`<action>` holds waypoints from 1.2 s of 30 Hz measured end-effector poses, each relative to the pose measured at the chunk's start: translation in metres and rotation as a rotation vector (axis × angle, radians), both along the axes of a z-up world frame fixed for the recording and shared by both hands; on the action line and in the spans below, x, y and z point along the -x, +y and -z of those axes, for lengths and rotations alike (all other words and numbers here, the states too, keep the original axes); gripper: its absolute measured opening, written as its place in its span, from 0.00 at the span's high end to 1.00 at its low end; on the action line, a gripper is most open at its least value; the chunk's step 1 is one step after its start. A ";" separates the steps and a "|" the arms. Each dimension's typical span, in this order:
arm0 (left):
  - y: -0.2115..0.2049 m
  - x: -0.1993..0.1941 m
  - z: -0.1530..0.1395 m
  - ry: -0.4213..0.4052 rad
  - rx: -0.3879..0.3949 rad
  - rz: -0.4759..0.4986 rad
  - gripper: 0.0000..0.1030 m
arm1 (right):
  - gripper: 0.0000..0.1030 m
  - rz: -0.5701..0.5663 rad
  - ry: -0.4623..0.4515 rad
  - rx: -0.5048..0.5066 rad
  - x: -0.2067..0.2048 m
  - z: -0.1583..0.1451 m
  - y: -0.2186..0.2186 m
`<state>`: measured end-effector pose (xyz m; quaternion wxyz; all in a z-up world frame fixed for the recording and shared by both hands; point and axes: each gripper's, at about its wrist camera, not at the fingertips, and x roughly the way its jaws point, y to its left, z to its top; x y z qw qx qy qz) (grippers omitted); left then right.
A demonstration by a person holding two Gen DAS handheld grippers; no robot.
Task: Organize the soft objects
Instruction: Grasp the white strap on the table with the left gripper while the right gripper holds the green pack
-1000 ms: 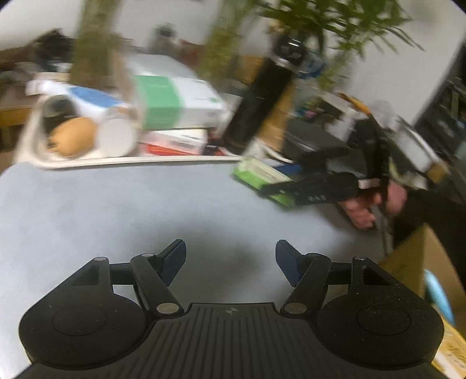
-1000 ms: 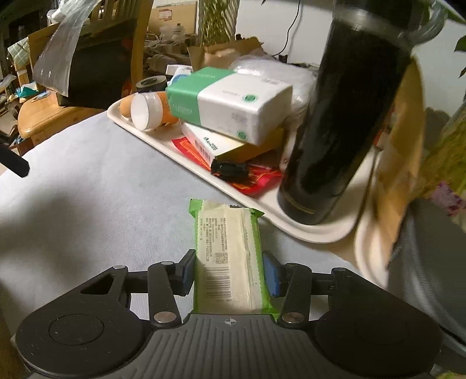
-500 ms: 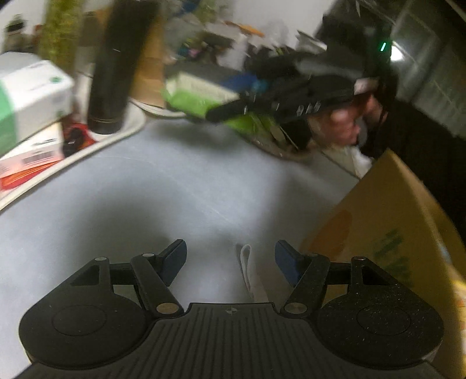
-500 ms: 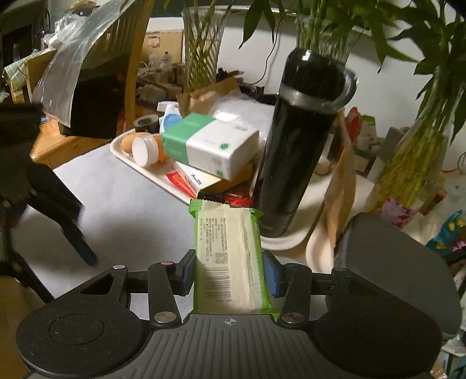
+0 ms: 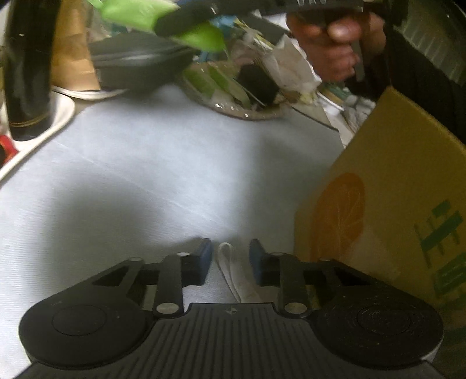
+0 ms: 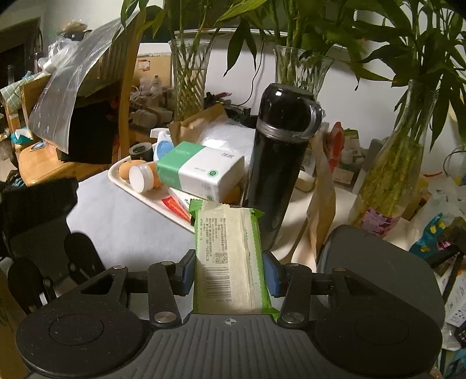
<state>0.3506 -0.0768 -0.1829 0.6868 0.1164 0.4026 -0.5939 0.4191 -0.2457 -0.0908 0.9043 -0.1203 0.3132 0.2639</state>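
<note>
My right gripper [image 6: 228,271] is shut on a green and white tissue packet [image 6: 228,262] and holds it up above the grey table [image 6: 128,221]. The packet also shows, blurred, at the top of the left wrist view [image 5: 163,14], in the right gripper above the table. My left gripper [image 5: 228,258] hangs low over the table with its jaws narrowed around a white strap-like piece [image 5: 230,271]; they do not visibly touch it. A yellow cardboard box [image 5: 393,204] stands just to its right.
A white tray [image 6: 151,198] holds a green and white tissue pack [image 6: 201,170], an orange bottle [image 6: 144,179], and a black flask [image 6: 276,163]. Glass vases with plants [image 6: 390,163] stand behind. A basket of clutter [image 5: 244,87] sits at the table's far side.
The right gripper has lifted the tissue packet higher and away from the tray. The left gripper has swung right to the yellow box, lowered, and narrowed its jaws around the white strap.
</note>
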 end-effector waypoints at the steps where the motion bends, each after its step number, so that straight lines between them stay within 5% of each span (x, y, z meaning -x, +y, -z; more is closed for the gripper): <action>1: 0.000 0.001 0.002 -0.001 -0.003 -0.004 0.88 | 0.52 0.001 -0.004 0.002 0.000 0.000 0.000; 3: 0.000 0.001 0.002 0.006 -0.001 -0.013 0.96 | 0.52 0.006 -0.012 0.001 0.001 -0.001 -0.001; 9: 0.020 -0.009 -0.005 -0.043 -0.032 -0.133 0.97 | 0.52 0.024 -0.028 -0.003 0.007 -0.011 -0.004; 16: 0.049 -0.031 -0.021 -0.093 -0.177 -0.341 0.96 | 0.52 0.043 -0.053 -0.006 0.026 -0.026 -0.004; 19: 0.052 -0.034 -0.022 -0.100 -0.217 -0.425 0.84 | 0.51 0.049 -0.063 -0.016 0.036 -0.033 -0.006; 21: 0.055 -0.035 -0.022 -0.078 -0.236 -0.456 0.51 | 0.51 0.059 -0.070 -0.025 0.043 -0.036 -0.009; 22: 0.056 -0.034 -0.024 -0.064 -0.231 -0.471 0.48 | 0.51 0.064 -0.075 -0.029 0.047 -0.038 -0.010; 26: 0.058 -0.024 -0.031 -0.034 -0.229 -0.482 0.45 | 0.51 0.082 -0.082 -0.037 0.057 -0.041 -0.015; 30: 0.051 -0.010 -0.024 -0.051 -0.314 -0.450 0.45 | 0.51 0.091 -0.088 -0.044 0.066 -0.044 -0.019; 36: 0.045 0.006 -0.020 -0.147 -0.403 -0.404 0.48 | 0.51 0.113 -0.119 -0.066 0.079 -0.053 -0.022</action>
